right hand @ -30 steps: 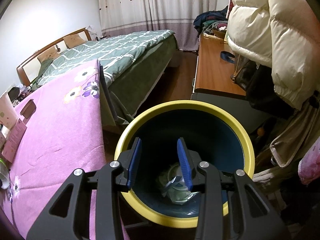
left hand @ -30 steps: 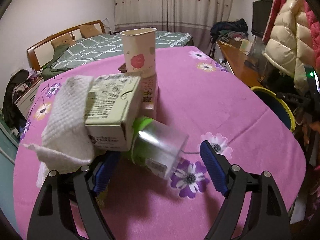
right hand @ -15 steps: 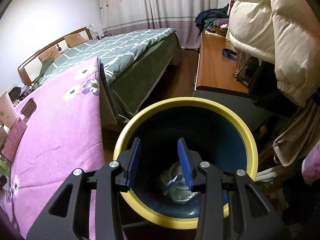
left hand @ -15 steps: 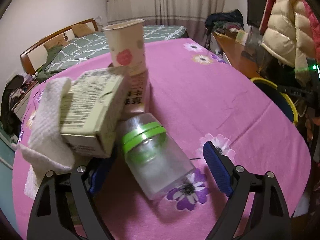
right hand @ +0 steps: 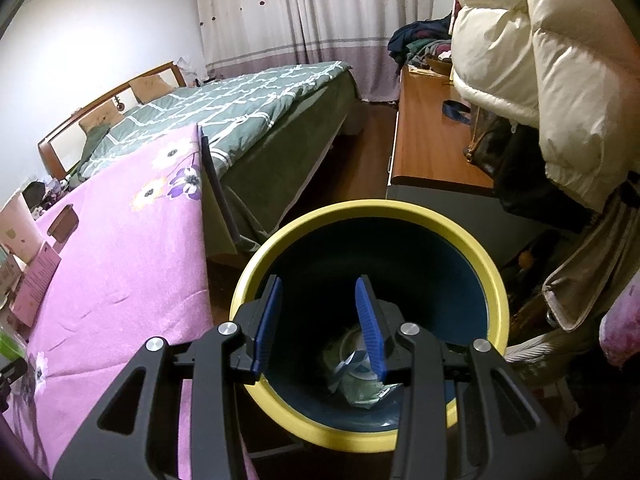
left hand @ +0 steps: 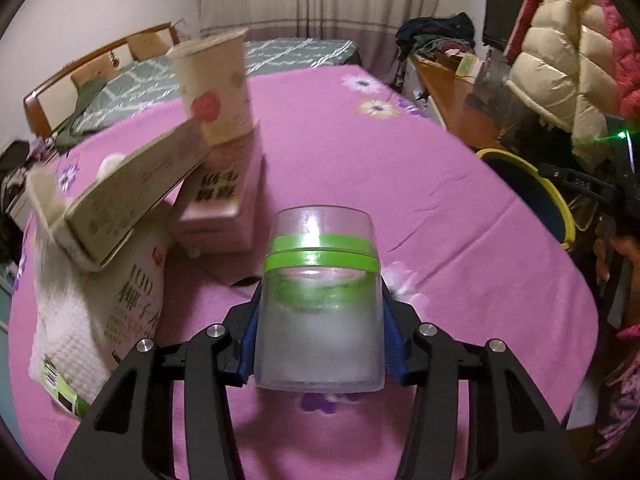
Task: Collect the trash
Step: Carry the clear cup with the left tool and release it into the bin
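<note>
Frosted clear plastic fills the lower centre of the left wrist view: a cup (left hand: 319, 312) with two green bands around it, clamped between the blue pads (left hand: 394, 342) of the left gripper (left hand: 320, 340). The cup lies along the fingers, its open mouth facing away over the pink flowered tablecloth (left hand: 400, 184).

Left of the cup, at the lower left of the frame, a white pouch (left hand: 132, 304) with green lettering lies partly on a white quilted cloth (left hand: 64, 320). A pale green carton (left hand: 132, 196) leans tilted on top of the pouch. Just behind it, at centre left, a pink box (left hand: 224, 204) sits on the tablecloth with a paper cup (left hand: 216, 88) bearing a red flower standing upright on it. At the right edge, beyond the table, part of a yellow-rimmed bin (left hand: 548, 196) shows.

In the right wrist view, the right gripper (right hand: 320, 320) is at the lower centre, its blue fingers (right hand: 370, 324) parted with nothing between them. It hangs over the mouth of the yellow-rimmed bin (right hand: 492, 292), dark blue inside. Crumpled wrappers (right hand: 360, 376) lie at the bottom. The tablecloth (right hand: 120, 260) runs down the left side. Farther back are a bed with a green checked quilt (right hand: 248, 104), a wooden desk (right hand: 424, 136) at centre right, a cream padded jacket (right hand: 540, 60) hanging at the upper right, and curtains (right hand: 300, 16) along the far wall.
</note>
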Demonstrator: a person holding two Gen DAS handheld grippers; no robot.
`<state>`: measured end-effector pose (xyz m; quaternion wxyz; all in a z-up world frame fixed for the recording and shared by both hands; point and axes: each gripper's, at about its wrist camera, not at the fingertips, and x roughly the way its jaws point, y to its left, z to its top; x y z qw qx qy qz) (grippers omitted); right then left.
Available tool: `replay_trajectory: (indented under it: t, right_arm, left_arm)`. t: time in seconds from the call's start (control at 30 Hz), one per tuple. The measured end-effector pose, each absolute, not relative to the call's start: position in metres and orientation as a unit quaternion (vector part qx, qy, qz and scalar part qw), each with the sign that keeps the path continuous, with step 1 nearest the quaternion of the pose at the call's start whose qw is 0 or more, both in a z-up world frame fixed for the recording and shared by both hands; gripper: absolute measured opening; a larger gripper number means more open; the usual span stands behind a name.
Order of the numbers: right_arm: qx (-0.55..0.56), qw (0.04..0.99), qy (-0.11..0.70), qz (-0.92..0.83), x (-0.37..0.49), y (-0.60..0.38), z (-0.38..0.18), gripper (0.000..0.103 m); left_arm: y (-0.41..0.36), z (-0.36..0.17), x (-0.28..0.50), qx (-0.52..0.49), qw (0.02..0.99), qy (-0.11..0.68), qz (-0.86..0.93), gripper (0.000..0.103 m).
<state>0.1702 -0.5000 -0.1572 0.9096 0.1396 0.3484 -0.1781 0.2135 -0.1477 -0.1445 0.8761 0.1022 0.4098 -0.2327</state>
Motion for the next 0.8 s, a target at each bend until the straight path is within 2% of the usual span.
replay_trajectory:
  t: [0.27,0.57,0.8]
  right_arm:
    - [0.137,0.915,0.33,-0.19,0.142,-0.507,-0.139,0.037]
    - [0.129,0.913,0.314,-0.226,0.09,-0.527,-0.124,0.037]
    - [0.137,0.907,0.317,-0.24,0.062,-0.542,-0.129,0.037]
  left_arm:
    - [-0.201,-0.115,0.199,0.116,0.866,0.383,-0.299,0.049]
    - [-0.318,-0.097,0.187,0.156,0.835,0.358,-0.388,0.049]
    - [-0.414,-0.102,0.195,0.179,0.81,0.36,-0.428,0.049]
